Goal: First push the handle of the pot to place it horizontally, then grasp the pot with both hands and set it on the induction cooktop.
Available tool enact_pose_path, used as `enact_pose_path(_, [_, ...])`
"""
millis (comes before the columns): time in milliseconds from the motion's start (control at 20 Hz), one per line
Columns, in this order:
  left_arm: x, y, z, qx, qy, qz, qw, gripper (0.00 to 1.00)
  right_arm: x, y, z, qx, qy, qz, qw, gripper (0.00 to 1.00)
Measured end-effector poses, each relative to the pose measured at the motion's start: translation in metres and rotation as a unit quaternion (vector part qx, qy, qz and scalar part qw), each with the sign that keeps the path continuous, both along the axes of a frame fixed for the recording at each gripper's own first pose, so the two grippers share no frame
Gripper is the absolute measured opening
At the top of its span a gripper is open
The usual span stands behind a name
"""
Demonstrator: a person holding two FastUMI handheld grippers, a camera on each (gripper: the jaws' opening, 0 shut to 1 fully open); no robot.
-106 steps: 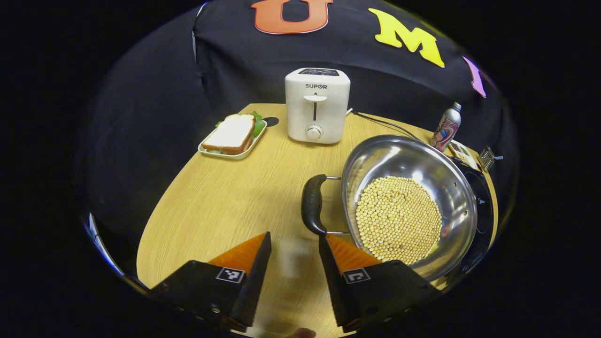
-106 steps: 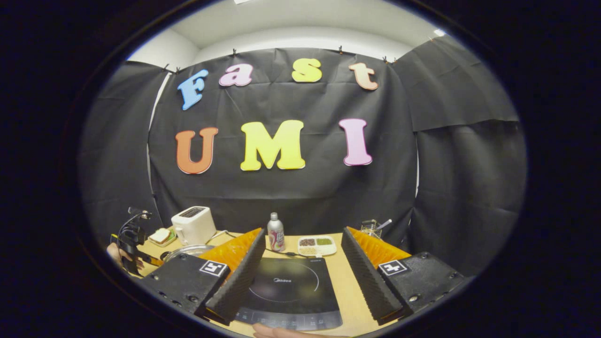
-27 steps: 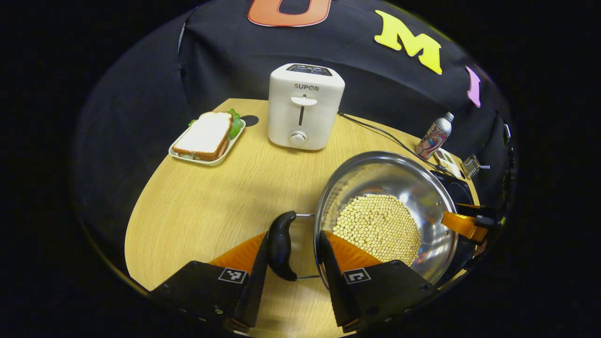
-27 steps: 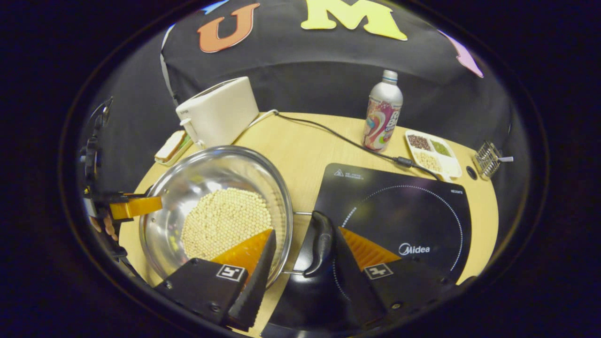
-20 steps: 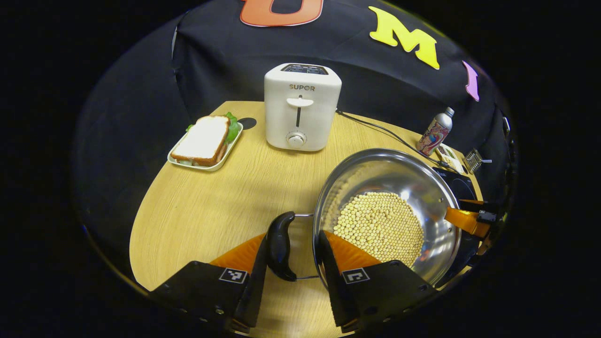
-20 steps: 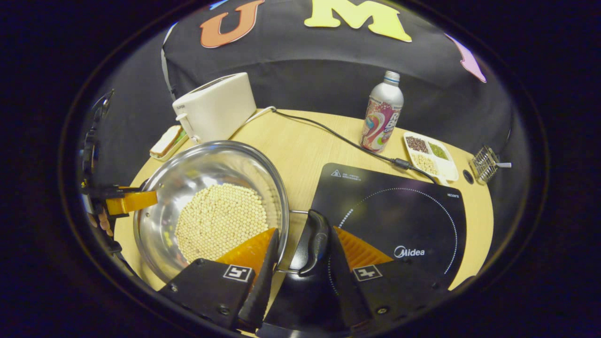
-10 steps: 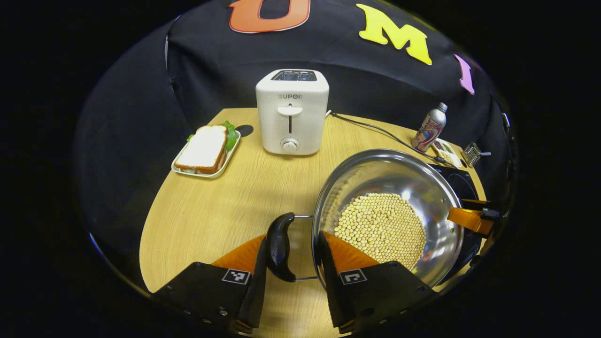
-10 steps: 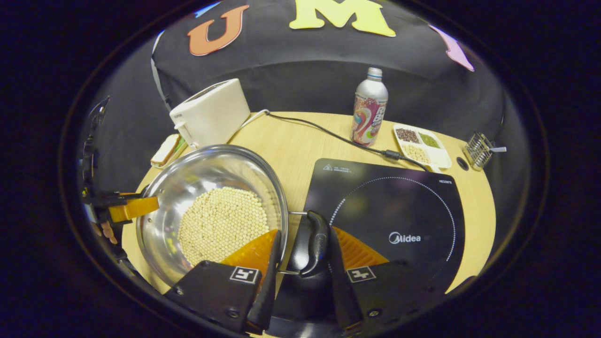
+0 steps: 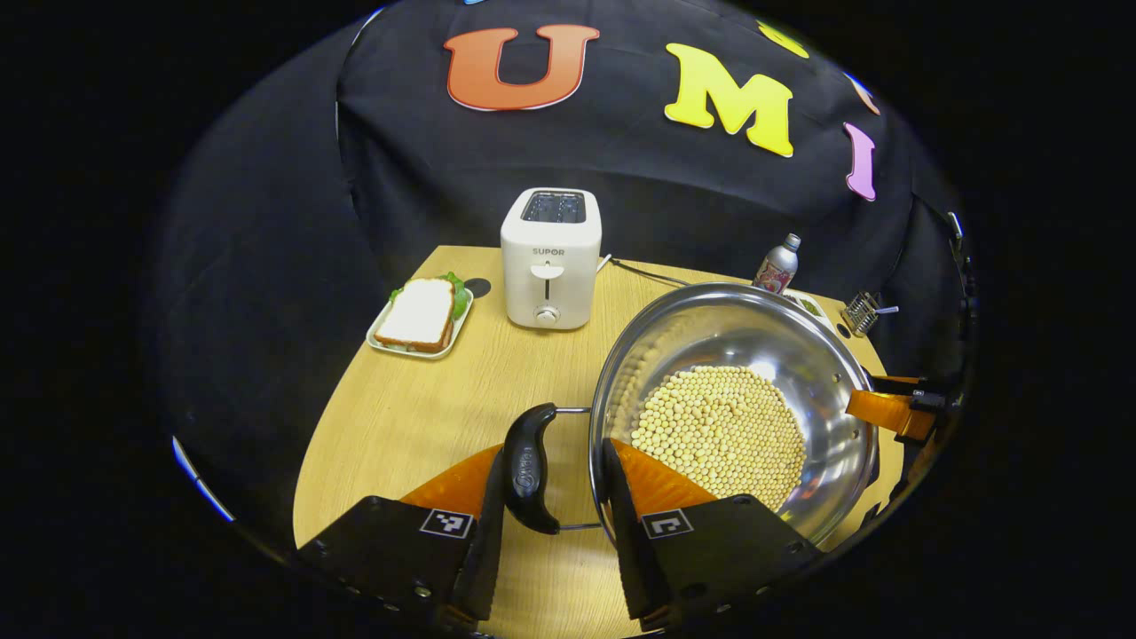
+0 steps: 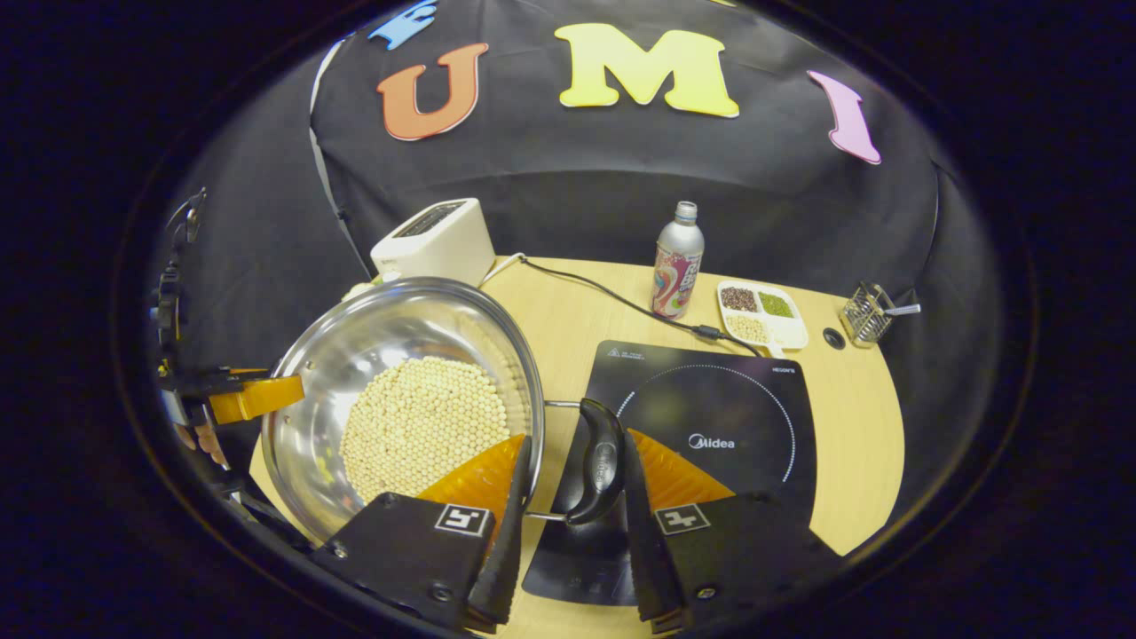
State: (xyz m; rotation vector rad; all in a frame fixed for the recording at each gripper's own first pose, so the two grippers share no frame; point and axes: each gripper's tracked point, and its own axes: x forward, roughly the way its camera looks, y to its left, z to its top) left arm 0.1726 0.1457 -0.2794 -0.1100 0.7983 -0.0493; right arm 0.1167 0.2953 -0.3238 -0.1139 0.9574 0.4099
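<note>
I see both grippers clamped on the steel pot (image 9: pixel 834 373): left gripper (image 9: pixel 550 475) on one black handle (image 9: pixel 529 468), right gripper (image 10: pixel 572 479) on the other handle (image 10: pixel 599 461), beside the induction cooktop (image 10: pixel 745 417).

A shiny silver pot (image 9: pixel 799 355) of pale yellow beans (image 9: pixel 719 435) with black handles (image 9: pixel 529 466), a white toaster (image 9: pixel 550 257) at upper centre, a black cooktop (image 10: pixel 728 426) on the light wooden table (image 9: pixel 399 417).

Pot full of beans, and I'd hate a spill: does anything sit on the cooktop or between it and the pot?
Nothing visible does. The induction cooktop is bare and lies right beside the pot. The bottle and snack tray stand behind it.
</note>
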Motion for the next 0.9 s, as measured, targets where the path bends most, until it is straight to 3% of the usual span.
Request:
enact_pose_path(450, [-0.01, -0.045, 0.07, 0.003, -0.034, -0.012, 0.999, 0.54, 0.008, -0.053, 0.078, 0.004, -0.045, 0.007, 0.999, 0.51])
enact_pose_path(900, [0.014, -0.142, 0.103, 0.009, -0.055, -0.052, 0.997, 0.54, 0.04, -0.153, 0.101, 0.009, -0.055, -0.043, 0.997, 0.54])
